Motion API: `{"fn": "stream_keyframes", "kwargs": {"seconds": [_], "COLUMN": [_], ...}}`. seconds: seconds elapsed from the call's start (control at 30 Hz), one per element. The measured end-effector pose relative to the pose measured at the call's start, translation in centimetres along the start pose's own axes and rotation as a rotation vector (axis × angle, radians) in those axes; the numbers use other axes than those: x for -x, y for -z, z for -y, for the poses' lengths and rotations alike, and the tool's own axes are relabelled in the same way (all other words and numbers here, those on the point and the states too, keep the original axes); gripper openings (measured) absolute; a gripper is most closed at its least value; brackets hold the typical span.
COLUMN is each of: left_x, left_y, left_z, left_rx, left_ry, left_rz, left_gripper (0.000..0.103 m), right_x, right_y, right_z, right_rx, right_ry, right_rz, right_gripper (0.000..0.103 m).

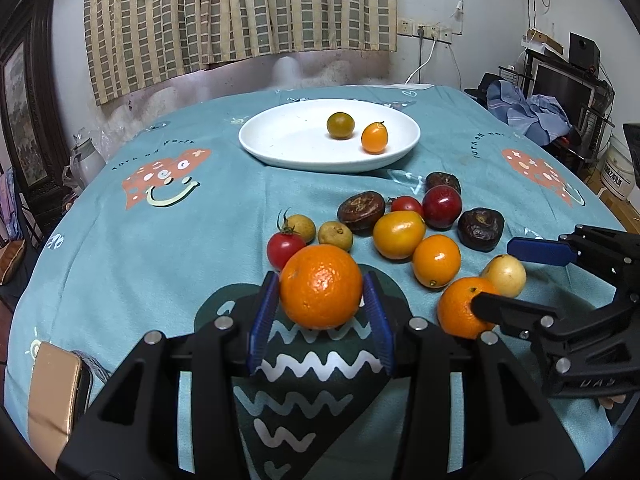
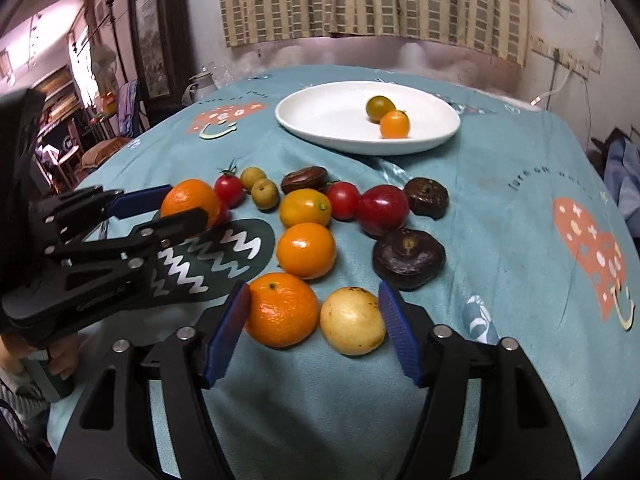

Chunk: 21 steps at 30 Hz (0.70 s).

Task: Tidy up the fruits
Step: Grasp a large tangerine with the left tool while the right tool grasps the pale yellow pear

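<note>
While the left wrist view looks across the table [image 1: 120, 240] toward its far edge, the left gripper [image 1: 322, 292] is clamped on a large orange [image 1: 320, 286]: both blue pads press its sides, and the fruit sits at the near end of the loose pile. Beyond it, toward the far edge, the white plate [image 1: 280, 140] holds a greenish tomato [image 1: 341, 125] and a small orange tomato [image 1: 375, 137]. To the right, the right gripper [image 1: 516, 276] reaches in with one finger across a second orange [image 1: 456, 312].

From the right wrist view, the right gripper [image 2: 314, 318] has its jaws spread, and both the second orange [image 2: 282, 310] and a pale yellow fruit [image 2: 352, 320] lie side by side between the pads. The left pad seems to touch the orange; the right pad stands just clear of the yellow fruit. No grip is formed. The plate [image 2: 320, 120] lies straight ahead past the pile, so the left gripper [image 2: 182, 210], already holding fruit, looks the readier to carry there.
</note>
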State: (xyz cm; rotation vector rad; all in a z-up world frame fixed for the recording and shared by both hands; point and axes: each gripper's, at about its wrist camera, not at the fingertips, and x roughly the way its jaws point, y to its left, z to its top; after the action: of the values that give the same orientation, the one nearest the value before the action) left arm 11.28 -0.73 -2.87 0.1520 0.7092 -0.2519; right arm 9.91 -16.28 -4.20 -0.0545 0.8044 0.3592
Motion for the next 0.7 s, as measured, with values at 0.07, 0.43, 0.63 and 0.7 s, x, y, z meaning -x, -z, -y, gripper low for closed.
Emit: {"fn": "stream_keyframes", "kwargs": {"seconds": [0.07, 0.43, 0.63, 0.7], "left_x": [0.0, -0.3, -0.5, -0.6], "left_y": [0.0, 0.2, 0.3, 0.3], "left_z": [0.0, 0.3, 0.4, 0.5], "left_rx": [0.001, -0.002, -0.01, -0.013], "left_ry": [0.001, 0.01, 0.014, 0.016], "left_rz": [0.0, -0.013, -0.02, -0.024], "left_gripper": [0.045, 0.045, 0.045, 0.045], "right_x": [0.1, 1.8, 0.4, 0.3], "right_y": [0.4, 1.5, 1.5, 1.3], "right_z": [-0.1, 3.4, 3.0, 2.9], "right_rx": [-0.004, -0.127, -0.117, -0.116], "right_ry": [-0.018, -0.122, -0.101, -0.099], "right_rz": [-0.011, -0.015, -0.068, -0.052], "right_gripper": [0.069, 0.071, 0.06, 0.054]}}
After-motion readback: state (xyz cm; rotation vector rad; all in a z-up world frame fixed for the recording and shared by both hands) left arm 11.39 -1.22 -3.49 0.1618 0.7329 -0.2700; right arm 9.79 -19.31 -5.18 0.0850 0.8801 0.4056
